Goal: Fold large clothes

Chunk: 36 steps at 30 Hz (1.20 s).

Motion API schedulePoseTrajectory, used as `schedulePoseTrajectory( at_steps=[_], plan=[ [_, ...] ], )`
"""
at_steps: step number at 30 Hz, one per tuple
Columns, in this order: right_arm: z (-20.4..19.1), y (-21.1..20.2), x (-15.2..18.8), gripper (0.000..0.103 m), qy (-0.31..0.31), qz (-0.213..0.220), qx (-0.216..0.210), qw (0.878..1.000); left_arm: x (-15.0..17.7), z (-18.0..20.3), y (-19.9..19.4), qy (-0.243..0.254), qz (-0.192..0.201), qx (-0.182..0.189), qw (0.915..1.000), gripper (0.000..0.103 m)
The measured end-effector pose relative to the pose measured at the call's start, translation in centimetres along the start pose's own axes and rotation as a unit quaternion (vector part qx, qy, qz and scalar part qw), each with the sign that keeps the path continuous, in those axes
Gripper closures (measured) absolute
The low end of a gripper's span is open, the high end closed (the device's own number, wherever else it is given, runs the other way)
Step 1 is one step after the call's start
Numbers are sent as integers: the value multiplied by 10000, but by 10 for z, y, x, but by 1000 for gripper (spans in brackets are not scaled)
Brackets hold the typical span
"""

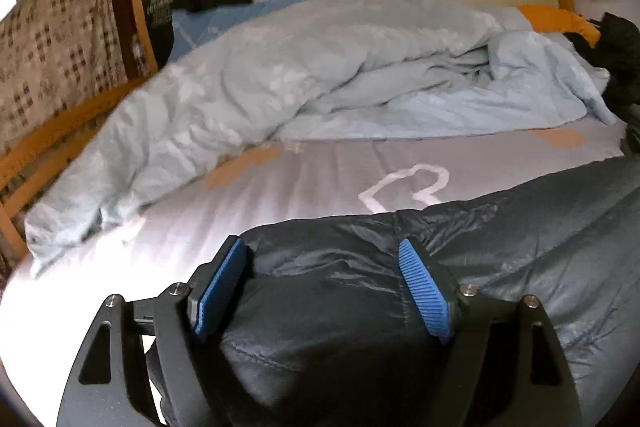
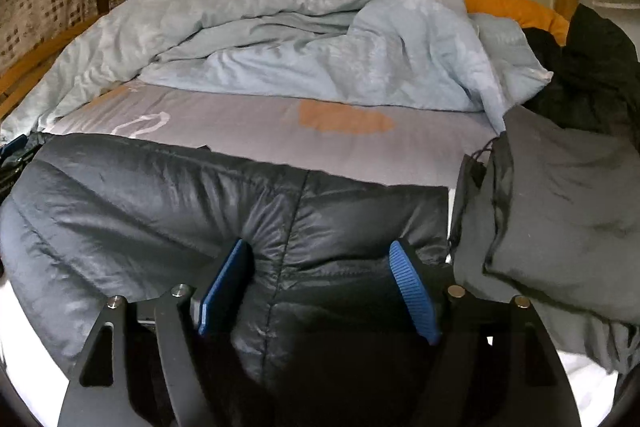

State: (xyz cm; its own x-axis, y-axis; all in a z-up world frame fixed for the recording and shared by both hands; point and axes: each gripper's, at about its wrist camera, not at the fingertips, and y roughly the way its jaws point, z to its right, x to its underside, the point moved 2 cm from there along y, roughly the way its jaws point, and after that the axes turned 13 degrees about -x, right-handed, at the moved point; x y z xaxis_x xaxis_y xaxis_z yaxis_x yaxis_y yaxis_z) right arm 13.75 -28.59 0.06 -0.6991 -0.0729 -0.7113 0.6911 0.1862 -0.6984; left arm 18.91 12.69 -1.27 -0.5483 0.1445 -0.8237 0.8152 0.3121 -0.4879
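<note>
A dark navy puffer jacket (image 1: 500, 239) (image 2: 160, 195) lies across the near side of the bed, puffed up and creased. My left gripper (image 1: 320, 245) is over its left part. The quilted cloth bulges up between the blue pads (image 1: 222, 287), which stand wide and do not pinch it. My right gripper (image 2: 317, 245) is over the jacket's right part, astride a stitched seam. Its pads (image 2: 414, 291) are also wide apart with the cloth loose between them. Both grippers are open.
A crumpled light blue duvet (image 1: 320, 67) (image 2: 280, 39) fills the far half of the bed. The grey sheet (image 2: 340, 155) shows between it and the jacket. A grey garment (image 2: 560, 207) and black clothes (image 2: 592, 67) lie at the right. A wooden bed rail (image 1: 48, 143) runs along the left.
</note>
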Motion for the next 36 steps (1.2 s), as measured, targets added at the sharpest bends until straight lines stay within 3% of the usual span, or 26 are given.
schedulePoseTrajectory(
  at_steps=[2, 6, 11, 16, 19, 23, 24, 25, 26, 29, 30, 31, 34, 36],
  plan=[
    [5, 8, -2, 14, 55, 23, 121, 9999, 3, -2, 11, -183, -270, 74, 9994, 17],
    [22, 18, 1, 9, 657, 181, 58, 9977, 11, -7, 32, -518, -815, 327, 9948, 14],
    [29, 28, 5, 4, 906, 95, 69, 9958, 15, -6, 35, -613, -986, 375, 9925, 12],
    [24, 21, -2, 3, 788, -14, 405, 9961, -4, -4, -1, -422, -307, -6, 9986, 14],
    [15, -3, -14, 3, 707, 301, 596, 9953, -21, -17, -47, -741, 412, 173, 9962, 14],
    [1, -47, -31, 3, 741, 884, 406, 9925, -27, -14, -108, -829, 1190, 99, 9894, 14],
    [-2, -56, -34, 1, 770, 1004, 351, 9913, -23, -5, -119, -778, 1232, -74, 9893, 17],
    [-6, -67, -37, 0, 833, 1177, 293, 9891, -20, 4, -127, -736, 1215, -184, 9897, 29],
    [-9, -76, -37, 0, 913, 1327, 238, 9867, -14, 15, -135, -718, 1167, -13, 9906, 43],
    [-21, -90, -34, 1, 1093, 1484, 13, 9829, -4, 46, -155, -675, 1131, 686, 9889, 69],
    [-26, -91, -35, 16, 1060, 1429, -95, 9840, -3, 56, -159, -652, 1104, 795, 9886, 70],
    [-32, -91, -35, 40, 1009, 1308, -240, 9860, -2, 65, -162, -632, 1027, 913, 9885, 72],
    [-49, -90, -37, 47, 1032, 1101, -786, 9854, -1, 94, -160, -609, 503, 1490, 9857, 75],
    [-60, -90, -37, 47, 879, 1085, -789, 9871, 0, 112, -150, -567, 261, 1741, 9827, 81]
  ],
)
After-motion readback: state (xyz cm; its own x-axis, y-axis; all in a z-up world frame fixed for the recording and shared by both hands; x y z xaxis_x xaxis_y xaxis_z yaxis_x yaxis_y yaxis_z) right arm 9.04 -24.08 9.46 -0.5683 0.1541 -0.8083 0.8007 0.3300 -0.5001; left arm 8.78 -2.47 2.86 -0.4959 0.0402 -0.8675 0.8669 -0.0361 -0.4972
